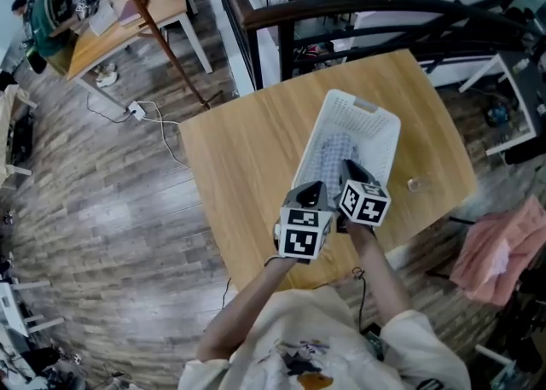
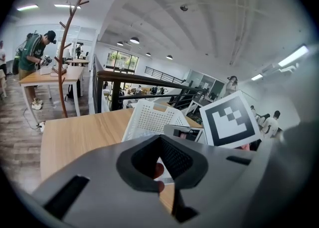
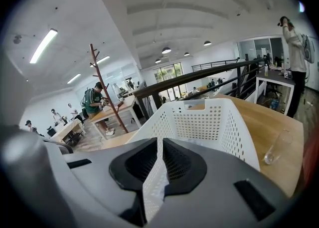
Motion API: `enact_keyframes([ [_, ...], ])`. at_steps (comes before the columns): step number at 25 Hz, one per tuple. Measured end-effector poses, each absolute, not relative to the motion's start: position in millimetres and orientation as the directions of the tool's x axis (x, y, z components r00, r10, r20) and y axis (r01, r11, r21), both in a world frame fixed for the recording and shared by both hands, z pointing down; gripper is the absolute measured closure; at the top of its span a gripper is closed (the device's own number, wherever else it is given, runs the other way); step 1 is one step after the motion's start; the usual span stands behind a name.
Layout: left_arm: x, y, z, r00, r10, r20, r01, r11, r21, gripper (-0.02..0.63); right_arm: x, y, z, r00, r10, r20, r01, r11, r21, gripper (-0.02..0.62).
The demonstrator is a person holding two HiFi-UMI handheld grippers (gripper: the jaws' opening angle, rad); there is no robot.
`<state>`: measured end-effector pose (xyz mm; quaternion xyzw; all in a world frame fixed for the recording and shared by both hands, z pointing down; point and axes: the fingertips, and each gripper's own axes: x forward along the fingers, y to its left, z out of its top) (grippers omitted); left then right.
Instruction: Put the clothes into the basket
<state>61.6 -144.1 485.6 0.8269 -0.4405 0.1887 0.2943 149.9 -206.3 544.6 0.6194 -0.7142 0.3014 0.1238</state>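
Your left gripper (image 2: 159, 141) sits just short of the near end of the white perforated plastic basket (image 1: 368, 109) on the light wooden table (image 1: 247, 158), tongs pressed together at the tips, nothing clamped. The pale checked cloth (image 1: 333, 154) already lies inside the basket, bunched toward its near end. Your right gripper (image 3: 159, 142) hangs over that same near end, just above the cloth, tongs closed too. This reads as the drop-off done, so the next move is likely to pull both grippers clear of the basket rim without snagging the cloth. Right of the basket a small clear glass (image 1: 415, 183) stands on the table. Further right, off the table, there's pink fabric (image 1: 499, 247), maybe another garment, can't tell. The pale dotted sliver in the right gripper's seam is probably cloth or basket seen through it, not a pinch, but that's not certain. Reddish blobs in the left gripper's seam are unclear. The grippers hide the basket's near end in the head view.
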Motion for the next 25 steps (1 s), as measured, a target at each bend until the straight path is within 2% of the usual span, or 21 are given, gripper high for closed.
enact_keyframes([
  [8, 36, -108, 471, 0.545, -0.638, 0.543, -0.837, -0.445, 0.317, 0.606, 130, -163, 507, -0.204, -0.85, 0.485, -0.962, 0.082, -0.26, 0.546],
  [25, -25, -7, 458, 0.562, -0.663, 0.494, -0.827, -0.448, 0.34, 0.606, 75, -35, 476, -0.202, -0.872, 0.446, -0.978, 0.152, -0.146, 0.548],
])
